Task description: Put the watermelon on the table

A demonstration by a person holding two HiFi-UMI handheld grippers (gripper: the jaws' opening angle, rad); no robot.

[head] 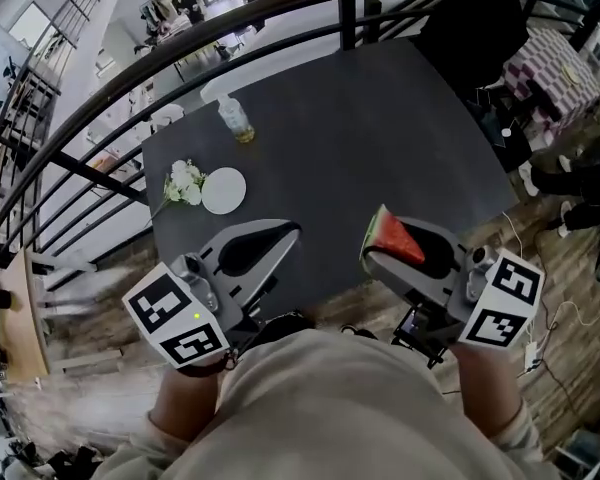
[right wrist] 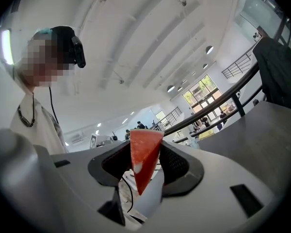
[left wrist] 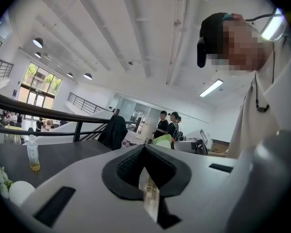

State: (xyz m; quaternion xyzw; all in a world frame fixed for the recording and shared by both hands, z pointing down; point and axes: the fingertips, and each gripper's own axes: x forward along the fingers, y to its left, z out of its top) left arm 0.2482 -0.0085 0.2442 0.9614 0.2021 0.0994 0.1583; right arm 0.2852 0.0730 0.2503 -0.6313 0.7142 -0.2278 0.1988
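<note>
A red wedge of watermelon [head: 394, 238] with a green rind stands upright between the jaws of my right gripper [head: 382, 246], which is shut on it just over the near edge of the dark table [head: 360, 118]. In the right gripper view the watermelon slice [right wrist: 144, 157] fills the gap of the right gripper [right wrist: 146, 152], its tip pointing down. My left gripper [head: 286, 234] hovers at the table's near edge to the left, jaws closed tip to tip with nothing in them. The left gripper [left wrist: 144, 148] looks the same in its own view.
On the table's left side lie a white round plate [head: 223, 190] and a bunch of white flowers [head: 185, 181]; a small bottle [head: 235, 118] stands farther back. A black railing [head: 100, 108] curves behind the table. A dark jacket [right wrist: 279, 72] hangs on the far side.
</note>
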